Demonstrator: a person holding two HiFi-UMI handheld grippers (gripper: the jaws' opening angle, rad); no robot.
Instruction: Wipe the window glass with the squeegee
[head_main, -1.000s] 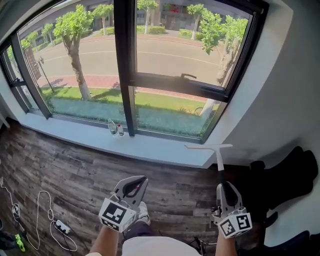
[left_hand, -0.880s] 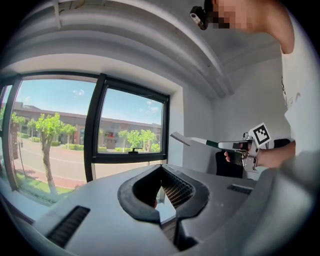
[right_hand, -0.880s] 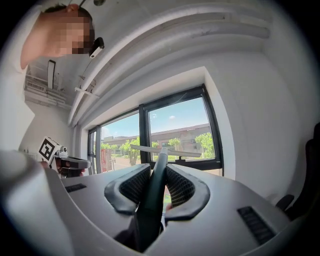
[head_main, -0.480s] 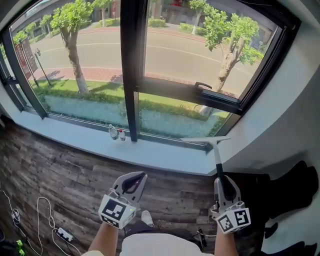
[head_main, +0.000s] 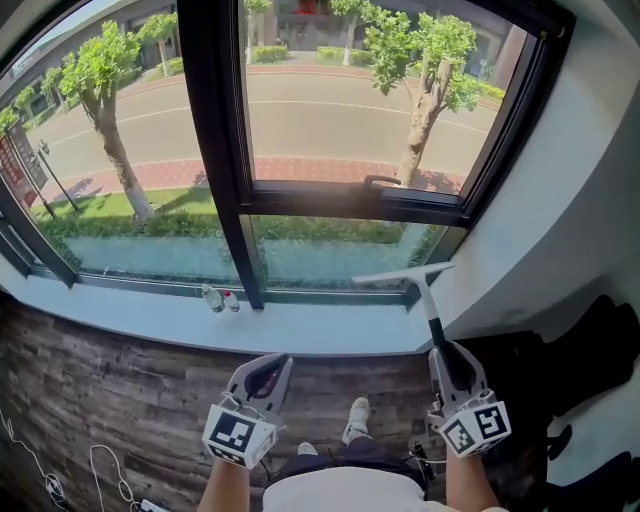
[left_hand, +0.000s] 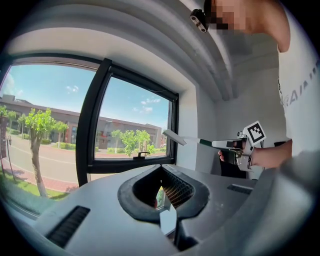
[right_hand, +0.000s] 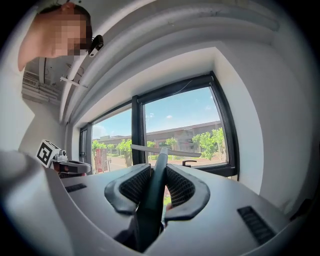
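The right gripper (head_main: 445, 362), at 5 o'clock in the head view, has its ribbed black pads clamped on the squeegee's (head_main: 428, 300) slim dark handle. The shaft runs toward 12 o'clock to a thin pale T-shaped blade, which lies across the lower corner of the window glass (head_main: 330, 110), beside the black metal frame. The left gripper (head_main: 268, 364), at 7 o'clock, has its curved fingertips together on nothing. Below are a smooth grey windowsill (head_main: 300, 326) and a grainy wood floor (head_main: 100, 385). Compared with half a second ago, the mullion stands further toward 9 o'clock, and both grippers sit slightly lower.
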